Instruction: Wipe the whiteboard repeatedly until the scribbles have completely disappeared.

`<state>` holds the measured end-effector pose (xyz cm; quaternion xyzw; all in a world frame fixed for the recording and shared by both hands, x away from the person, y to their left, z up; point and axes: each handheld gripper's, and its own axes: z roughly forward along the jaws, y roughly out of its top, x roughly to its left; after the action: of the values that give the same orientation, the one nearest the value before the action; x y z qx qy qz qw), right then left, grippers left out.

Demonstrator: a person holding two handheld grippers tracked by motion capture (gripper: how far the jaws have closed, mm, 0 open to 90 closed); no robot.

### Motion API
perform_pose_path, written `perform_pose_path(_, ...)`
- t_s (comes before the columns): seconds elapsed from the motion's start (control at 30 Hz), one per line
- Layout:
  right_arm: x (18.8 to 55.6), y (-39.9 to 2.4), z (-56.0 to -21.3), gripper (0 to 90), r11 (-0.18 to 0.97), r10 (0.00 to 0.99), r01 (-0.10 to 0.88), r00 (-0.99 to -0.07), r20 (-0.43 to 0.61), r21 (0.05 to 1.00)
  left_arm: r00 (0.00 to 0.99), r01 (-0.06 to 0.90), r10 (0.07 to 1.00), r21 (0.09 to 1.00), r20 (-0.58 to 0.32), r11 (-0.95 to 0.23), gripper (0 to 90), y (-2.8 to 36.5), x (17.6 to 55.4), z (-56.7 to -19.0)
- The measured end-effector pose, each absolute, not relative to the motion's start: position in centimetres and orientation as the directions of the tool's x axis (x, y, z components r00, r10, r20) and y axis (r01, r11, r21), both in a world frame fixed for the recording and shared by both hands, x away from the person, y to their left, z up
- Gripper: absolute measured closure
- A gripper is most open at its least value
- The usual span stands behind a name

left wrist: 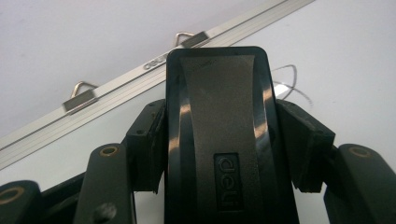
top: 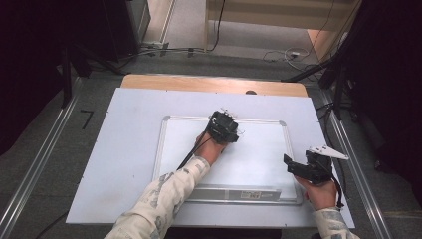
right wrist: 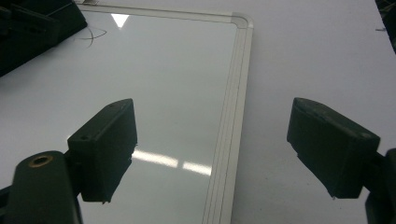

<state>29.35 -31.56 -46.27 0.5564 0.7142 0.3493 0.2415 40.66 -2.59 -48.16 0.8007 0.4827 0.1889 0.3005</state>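
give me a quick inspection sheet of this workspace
surface: white sheet over a wooden table
job's things: whiteboard lies flat; black eraser on it near the top edge, faint pen marks beside it
clutter: nothing seen
grippers: left gripper shut on the eraser; right gripper open and holding nothing, at the whiteboard's right edge
cables: one trails from the left gripper; more on the floor
surroundings: grey floor, metal rails, dark stands

A wooden table (top: 149,81) carries a large white sheet (top: 119,149); a whiteboard (top: 259,149) lies flat on that sheet.
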Motion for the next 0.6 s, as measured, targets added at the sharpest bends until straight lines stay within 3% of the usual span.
perform_pose_path(0.3,29.4,-31.5,-46.3,14.6,0.137,0.963,0.627,-0.265,0.044,0.767,0.457,0.663,0.889,0.658,0.021,-0.356,41.1,-2.3,40.7,-48.1)
perform_pose_path(0.6,29.5,-31.4,-46.3,14.8,0.140,0.962,0.627,-0.269,0.045,0.767,0.487,0.650,0.873,0.659,0.023,-0.380,41.2,-4.5,40.9,-48.1)
